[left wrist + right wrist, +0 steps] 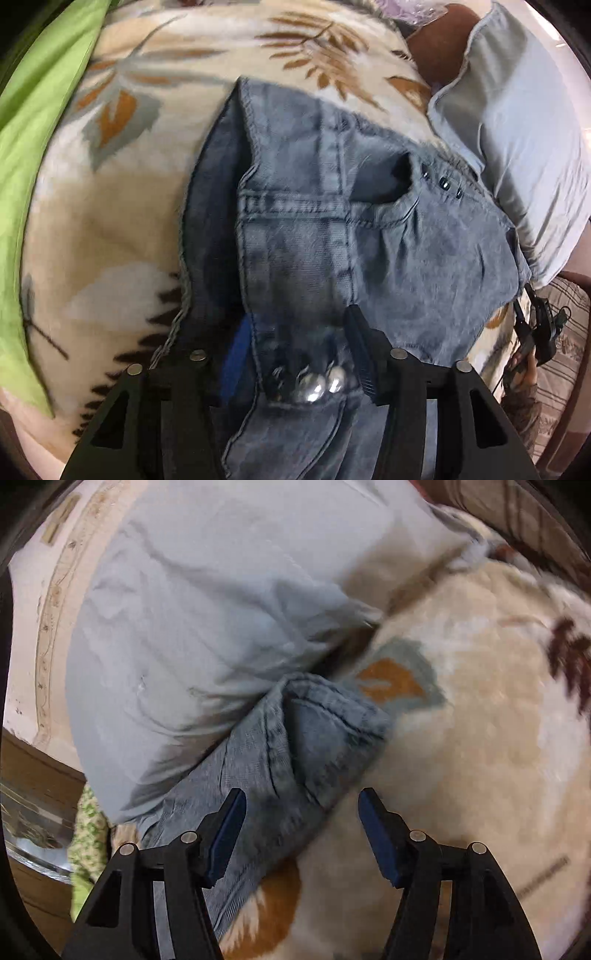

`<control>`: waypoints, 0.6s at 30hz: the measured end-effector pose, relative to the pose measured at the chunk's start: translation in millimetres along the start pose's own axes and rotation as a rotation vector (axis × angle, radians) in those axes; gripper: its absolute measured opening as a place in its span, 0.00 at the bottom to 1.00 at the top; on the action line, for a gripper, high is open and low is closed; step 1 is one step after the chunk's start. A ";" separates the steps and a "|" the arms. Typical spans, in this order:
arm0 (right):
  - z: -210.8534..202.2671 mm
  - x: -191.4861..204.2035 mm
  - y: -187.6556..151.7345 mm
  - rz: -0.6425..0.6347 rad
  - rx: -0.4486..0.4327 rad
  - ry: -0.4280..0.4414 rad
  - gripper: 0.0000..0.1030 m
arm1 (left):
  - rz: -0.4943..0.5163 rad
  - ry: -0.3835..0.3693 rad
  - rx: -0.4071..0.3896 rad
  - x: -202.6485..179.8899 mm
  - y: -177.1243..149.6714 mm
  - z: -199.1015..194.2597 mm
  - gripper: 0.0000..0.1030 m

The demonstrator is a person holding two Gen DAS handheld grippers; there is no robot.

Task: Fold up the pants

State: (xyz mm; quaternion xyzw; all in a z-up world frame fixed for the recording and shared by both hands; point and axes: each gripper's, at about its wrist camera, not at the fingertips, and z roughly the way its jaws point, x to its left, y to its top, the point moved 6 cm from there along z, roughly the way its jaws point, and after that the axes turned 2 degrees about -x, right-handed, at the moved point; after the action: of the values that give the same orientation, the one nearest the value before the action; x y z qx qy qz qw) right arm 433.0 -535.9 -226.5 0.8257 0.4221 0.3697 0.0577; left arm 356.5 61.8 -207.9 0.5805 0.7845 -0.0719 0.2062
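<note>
Pants (332, 236), faded blue denim, lie bunched on a bed under a cream blanket (110, 229) printed with brown and grey leaves. Green cloth (33, 147) runs along the bed's left edge in the left wrist view. Waistband end with metal buttons (317, 384) sits low in that view, directly between the jaws of the left gripper (295, 354). Left jaw's blue pad shows just beside the denim's left fold; right jaw's pad edge lies against the cloth on the other side. Jaws roughly half apart; whether the pads actually press the denim cannot be told. Pocket seam and three dark studs (441, 181) lie further up, toward the pale blue pillow (517, 129) at the bed's right edge. A second gripper, held in a hand (524, 373), shows at the far right, blurred.

Right wrist view: pillow (207, 609) fills the upper left, touching the denim. A folded end of the pants (295, 746) lies on the blanket (480, 738) just ahead of the right gripper (301, 805). Jaws stand well apart, nothing between the pads; denim begins just beyond the left tip and passes beneath it.
</note>
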 end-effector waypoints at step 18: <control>-69.0 -63.2 -19.6 0.054 -0.015 -0.037 0.18 | 0.016 -0.037 -0.069 -10.0 4.9 -27.8 0.24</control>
State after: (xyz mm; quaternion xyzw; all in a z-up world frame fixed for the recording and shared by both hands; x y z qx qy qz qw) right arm 351.3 -585.1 -220.3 0.8431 0.3958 0.3587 0.0616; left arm 356.9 64.3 -178.1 0.5780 0.7778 -0.0536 0.2411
